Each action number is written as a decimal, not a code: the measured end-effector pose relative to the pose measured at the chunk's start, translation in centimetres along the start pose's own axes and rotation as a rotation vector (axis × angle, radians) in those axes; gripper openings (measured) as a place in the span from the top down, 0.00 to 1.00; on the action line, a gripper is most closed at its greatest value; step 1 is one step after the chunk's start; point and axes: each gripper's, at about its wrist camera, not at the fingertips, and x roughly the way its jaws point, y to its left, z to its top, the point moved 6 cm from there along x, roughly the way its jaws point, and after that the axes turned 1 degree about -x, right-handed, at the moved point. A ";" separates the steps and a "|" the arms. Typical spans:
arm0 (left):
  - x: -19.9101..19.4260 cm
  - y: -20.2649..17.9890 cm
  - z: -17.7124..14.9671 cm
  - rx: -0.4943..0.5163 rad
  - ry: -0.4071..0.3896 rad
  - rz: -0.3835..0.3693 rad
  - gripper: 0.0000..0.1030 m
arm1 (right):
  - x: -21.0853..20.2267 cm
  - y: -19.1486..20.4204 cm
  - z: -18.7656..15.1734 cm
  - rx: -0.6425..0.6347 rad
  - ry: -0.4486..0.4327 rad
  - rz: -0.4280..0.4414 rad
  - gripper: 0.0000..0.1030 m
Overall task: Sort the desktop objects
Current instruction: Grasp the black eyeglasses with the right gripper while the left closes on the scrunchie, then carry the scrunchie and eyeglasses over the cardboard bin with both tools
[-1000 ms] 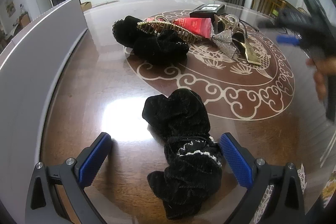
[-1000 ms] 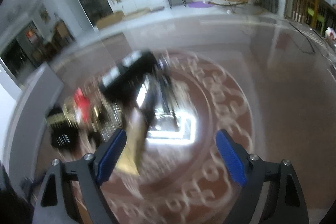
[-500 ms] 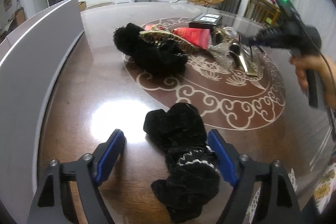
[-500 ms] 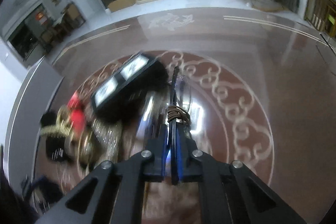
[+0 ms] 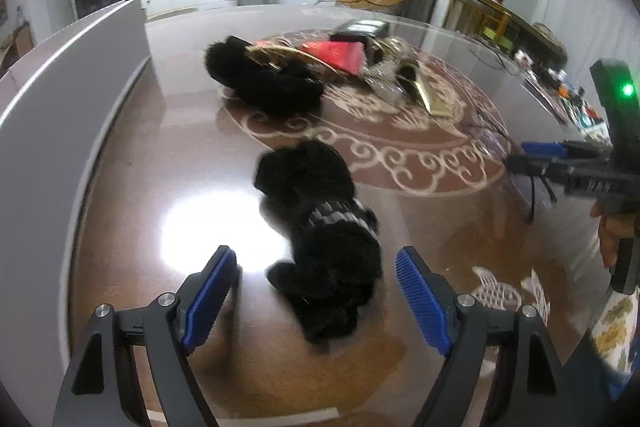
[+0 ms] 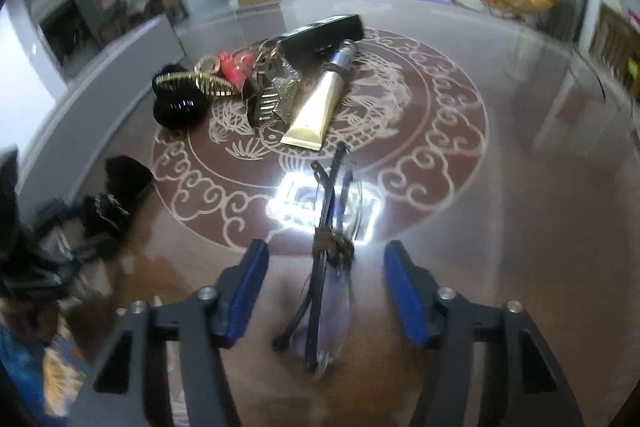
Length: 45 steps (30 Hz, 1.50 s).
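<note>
Right gripper (image 6: pixel 324 291) jaws, clamped on the glasses (image 6: pixel 326 267) half a second ago, now opening; glasses lie between on desk (image 6: pixel 520 227), long axis near-far. Left gripper (image 5: pixel 316 291) jaws wide, opening around black scrunchie (image 5: pixel 320 227).

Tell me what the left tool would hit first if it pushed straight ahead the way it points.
Most likely the black fabric scrunchie lying on the table between the opening jaws of the left tool, untouched by either pad. Depth is hard to judge.

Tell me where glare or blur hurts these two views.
Left wrist: lamp glare on the table left of the black scrunchie, which is slightly smeared. Right wrist: glare behind the folded glasses; left edge blurred, far clutter readable.
</note>
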 end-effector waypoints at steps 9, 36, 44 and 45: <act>1.5 -0.7 1.8 -0.022 0.045 0.030 0.67 | 0.3 -1.4 0.2 0.014 0.055 -0.014 0.88; -18.7 26.6 -1.6 -0.361 -0.056 0.327 0.67 | -5.0 41.8 15.0 -0.344 -0.094 0.626 0.88; -15.9 29.4 -4.7 -0.437 0.066 0.383 0.44 | 4.1 45.2 13.5 -0.323 0.112 0.568 0.78; -15.8 29.3 -4.8 -0.438 0.065 0.401 0.27 | 4.6 45.1 13.3 -0.319 0.115 0.562 0.73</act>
